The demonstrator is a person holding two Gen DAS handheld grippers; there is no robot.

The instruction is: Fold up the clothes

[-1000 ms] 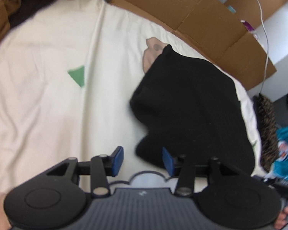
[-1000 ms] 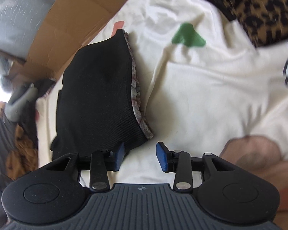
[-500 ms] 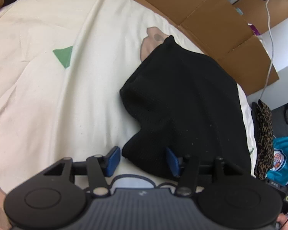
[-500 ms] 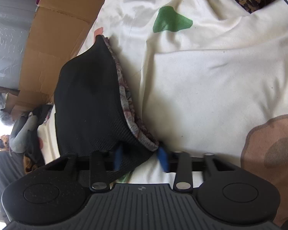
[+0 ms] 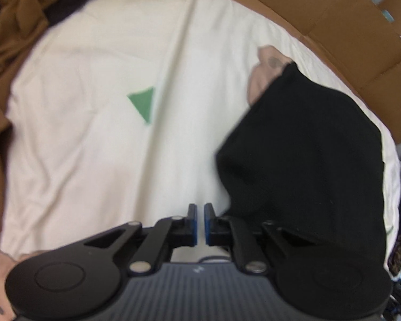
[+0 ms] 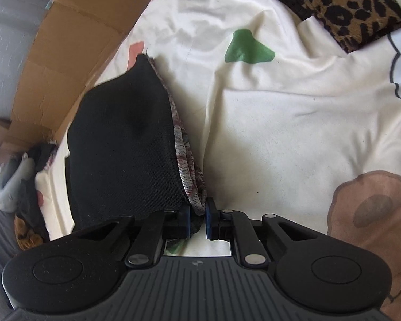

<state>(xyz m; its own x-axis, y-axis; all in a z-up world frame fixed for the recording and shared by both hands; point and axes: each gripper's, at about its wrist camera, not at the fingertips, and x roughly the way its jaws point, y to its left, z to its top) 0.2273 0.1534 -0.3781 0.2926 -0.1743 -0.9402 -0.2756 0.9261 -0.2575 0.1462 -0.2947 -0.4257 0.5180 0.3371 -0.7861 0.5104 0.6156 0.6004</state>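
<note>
Nearest the right wrist camera, the right gripper (image 6: 198,218) has its jaws clenched on the near corner of the black garment (image 6: 125,144), pinching the patterned grey-red edging (image 6: 185,171) along with a little black cloth. The left gripper (image 5: 200,223) has its jaws pressed together with only a sliver between them and nothing visibly caught — the garment's near edge lies just to its right, apart from the blue pads.

The garment is folded over and lies on the cream bedsheet (image 5: 93,147), toward the side bordered by cardboard (image 5: 334,18), with a green triangle print (image 6: 247,46) further out on the sheet.

The likely trouble: one-sided lifting. With a single corner held, the fold could twist or spill open — and a shallow pinch on that edging may slip out.
</note>
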